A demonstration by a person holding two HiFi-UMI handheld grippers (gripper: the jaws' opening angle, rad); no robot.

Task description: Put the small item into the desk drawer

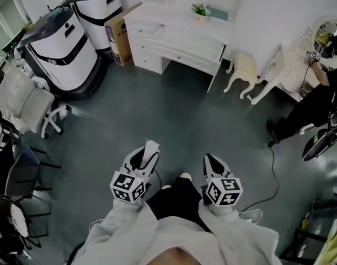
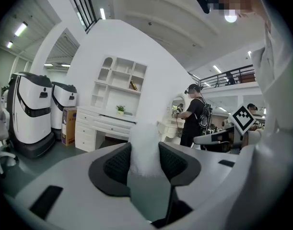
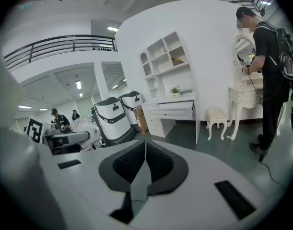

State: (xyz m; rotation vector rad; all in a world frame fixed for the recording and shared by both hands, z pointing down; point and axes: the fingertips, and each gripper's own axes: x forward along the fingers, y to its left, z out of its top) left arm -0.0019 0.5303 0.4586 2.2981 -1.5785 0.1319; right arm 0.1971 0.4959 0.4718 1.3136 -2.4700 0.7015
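Observation:
My left gripper (image 1: 146, 149) is shut on a small white, soft-looking item (image 1: 151, 146). In the left gripper view the item (image 2: 145, 145) stands upright, pinched between the dark pads (image 2: 118, 163). My right gripper (image 1: 211, 161) is level with it to the right, jaws shut with nothing between them; the right gripper view shows its pads (image 3: 129, 163) meeting. The white desk (image 1: 179, 35) with drawers stands a few steps ahead across the grey floor. Its wide centre drawer (image 1: 186, 47) faces me. The desk also shows in the left gripper view (image 2: 104, 123) and the right gripper view (image 3: 171, 110).
Two large white machines (image 1: 71, 40) and a cardboard box (image 1: 119, 36) stand left of the desk. A cream stool (image 1: 245, 70) and a vanity table with a person (image 1: 317, 101) are to the right. Office chairs (image 1: 25, 101) line the left side. A cable (image 1: 274, 173) crosses the floor.

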